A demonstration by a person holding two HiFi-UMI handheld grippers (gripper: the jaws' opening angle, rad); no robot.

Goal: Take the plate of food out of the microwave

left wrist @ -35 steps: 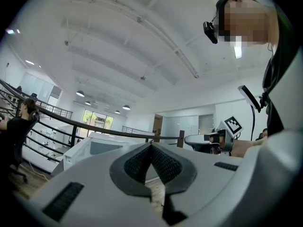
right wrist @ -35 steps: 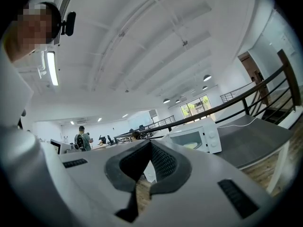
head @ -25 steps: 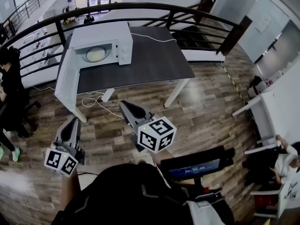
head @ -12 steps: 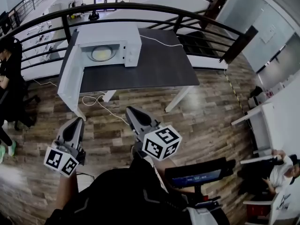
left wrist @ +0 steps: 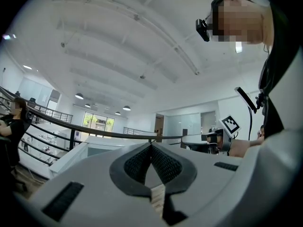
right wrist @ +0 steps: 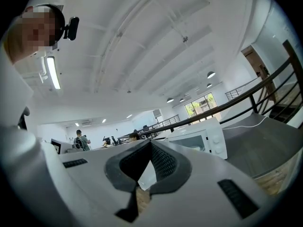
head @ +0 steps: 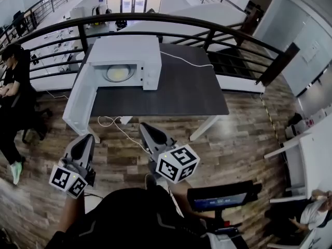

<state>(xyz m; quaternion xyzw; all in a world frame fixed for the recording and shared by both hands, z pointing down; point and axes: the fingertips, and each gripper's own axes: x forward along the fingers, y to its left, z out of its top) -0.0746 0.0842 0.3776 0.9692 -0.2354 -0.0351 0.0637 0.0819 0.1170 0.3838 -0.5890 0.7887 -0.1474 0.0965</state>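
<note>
A white microwave (head: 124, 56) stands at the back left of a dark table (head: 176, 90), its door (head: 83, 100) swung wide open to the left. Inside it lies a plate of yellowish food (head: 117, 73). Both grippers hang over the wooden floor, short of the table's front edge and apart from the microwave. My left gripper (head: 84, 138) is shut and holds nothing, its tips meeting in the left gripper view (left wrist: 151, 145). My right gripper (head: 146, 127) is shut and empty too (right wrist: 150, 142). The right gripper view shows the microwave (right wrist: 201, 138) ahead to the right.
A black railing (head: 155, 17) curves behind the table. A white cable (head: 181, 60) runs across the tabletop and another cable (head: 111, 122) lies on the floor under it. A person in black (head: 13, 87) stands at the left. A screen on a stand (head: 218, 193) sits by my right side.
The table and microwave have come closer and lower in the head view. Both shut grippers have moved toward the table's front edge.
</note>
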